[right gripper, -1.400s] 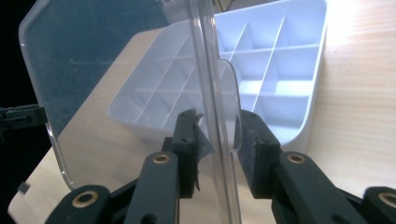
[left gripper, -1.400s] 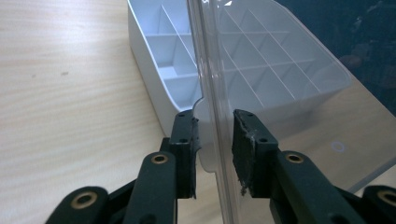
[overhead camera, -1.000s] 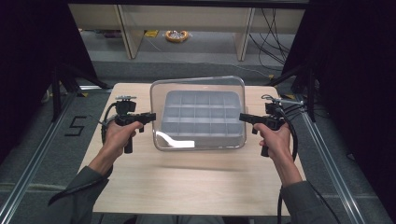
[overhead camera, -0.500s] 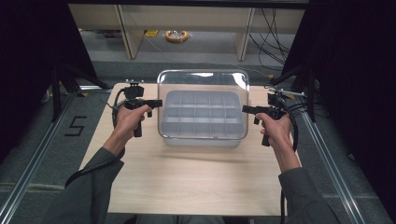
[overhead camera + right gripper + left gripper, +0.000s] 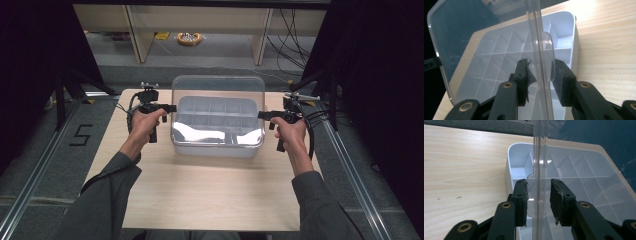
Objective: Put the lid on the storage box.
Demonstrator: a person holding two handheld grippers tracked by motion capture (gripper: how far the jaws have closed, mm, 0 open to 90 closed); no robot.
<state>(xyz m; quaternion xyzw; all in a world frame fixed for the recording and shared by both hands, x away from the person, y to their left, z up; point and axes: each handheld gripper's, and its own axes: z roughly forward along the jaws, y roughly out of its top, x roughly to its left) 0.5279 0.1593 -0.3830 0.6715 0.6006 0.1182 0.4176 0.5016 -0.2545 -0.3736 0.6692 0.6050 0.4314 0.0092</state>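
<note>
A white box (image 5: 217,146) with several compartments stands at the middle of the wooden table. Its clear lid (image 5: 217,89) is swung up, nearly upright, hinged at the far side. My left gripper (image 5: 173,107) holds the lid's left edge and my right gripper (image 5: 260,115) holds its right edge. In the left gripper view the jaws (image 5: 538,195) straddle the clear lid's rim (image 5: 539,157) above the box's wall (image 5: 510,165). In the right gripper view the gripper (image 5: 541,75) closes around the lid (image 5: 474,30) at a small clear tab, over the box (image 5: 564,27).
The bare table (image 5: 200,200) stretches toward the person in front of the box. Beyond the far edge are shelf legs, a yellow ring-shaped object (image 5: 189,38) on the floor and cables (image 5: 295,30). A "5" (image 5: 80,135) marks the floor at left.
The lid has swung from a low tilt to nearly upright. Both grippers moved away from the person and upward with its side edges.
</note>
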